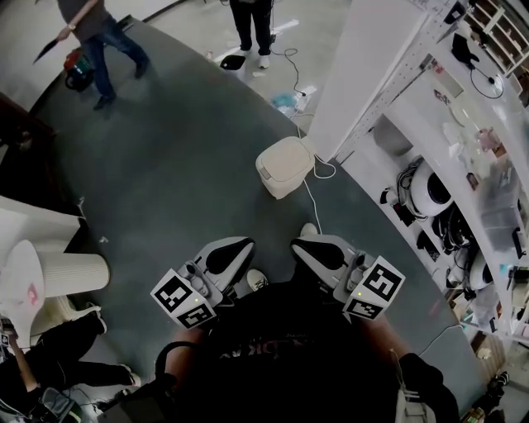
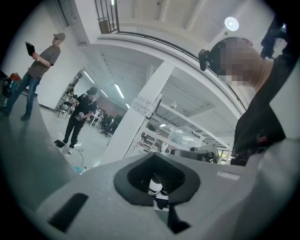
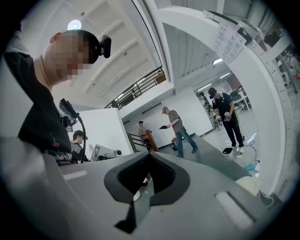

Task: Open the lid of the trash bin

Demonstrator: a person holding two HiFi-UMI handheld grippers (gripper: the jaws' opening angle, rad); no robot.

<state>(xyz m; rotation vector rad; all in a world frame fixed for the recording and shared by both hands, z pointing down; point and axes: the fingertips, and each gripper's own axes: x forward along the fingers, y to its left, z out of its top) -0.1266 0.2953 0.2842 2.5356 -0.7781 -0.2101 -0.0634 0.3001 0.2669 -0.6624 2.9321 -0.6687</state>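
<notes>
L gripper (image 1: 246, 243): jaws together, tips meeting, nothing between them. Its own view shows only the dark diamond-shaped gap between the closed jaws, w/ floor visible through it. Marker cube (image 1: 183, 303) at its rear, close to the person's body.

R gripper (image 1: 297, 244): same state, jaws closed on each other, no object in them. Its marker cube (image 1: 374, 289) also at rear, near the torso.

Both held low, side by side w/ a gap between, tips pointing fwd. One shoe (image 1: 256, 281) sits in the gap between the two grippers.

Trash bin (image 1: 285, 168): white, on the grey floor (image 1: 165, 173), straight ahead of both tips, approx. between their two lines, well apart from either. Lid (image 1: 283, 155) down, flush on the body. No contact w/ either gripper.

White cable (image 1: 312, 198) runs from beside the bin back toward the R gripper tip. White pillar (image 1: 372, 66) beyond the bin, fwd-right of the R gripper. Shelving (image 1: 463, 165) off to the R gripper's outer side.

Two standing persons (image 1: 99, 41) (image 1: 252, 25) far ahead, beyond the bin.
</notes>
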